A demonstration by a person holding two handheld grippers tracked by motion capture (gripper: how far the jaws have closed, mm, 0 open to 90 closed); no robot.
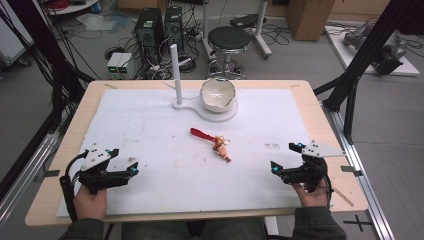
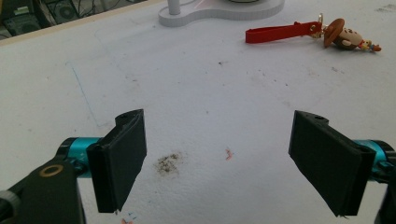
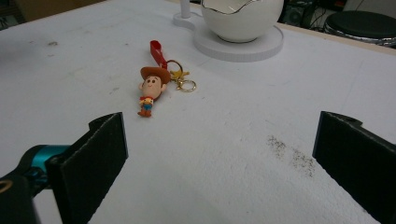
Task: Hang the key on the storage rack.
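From the high view, the keychain (image 1: 212,141) lay mid-table on the white mat (image 1: 150,130), its red strap running toward ten o'clock and the small cowboy figure at the four o'clock end. The left gripper (image 1: 124,161) rested near the seven o'clock corner and the right gripper (image 1: 286,157) near four o'clock, both well apart from it, jaws spread and holding nothing. At twelve o'clock stood a white stand with an upright peg (image 1: 176,75) and an eggshell-shaped bowl (image 1: 218,95).

In the left gripper view, the jaws stood wide over bare mat, with the keychain (image 2: 313,32) far off at one o'clock. This hand looked poorly placed to lead.

In the right gripper view, the jaws were likewise wide apart and the keychain (image 3: 156,77) lay nearer, at eleven o'clock, the brass rings (image 3: 182,79) just beside the figure's head. A good pick would likely come from this side: swing toward eleven o'clock, straddle the strap or the figure across its narrow width, and close low against the mat, avoiding the loose rings.
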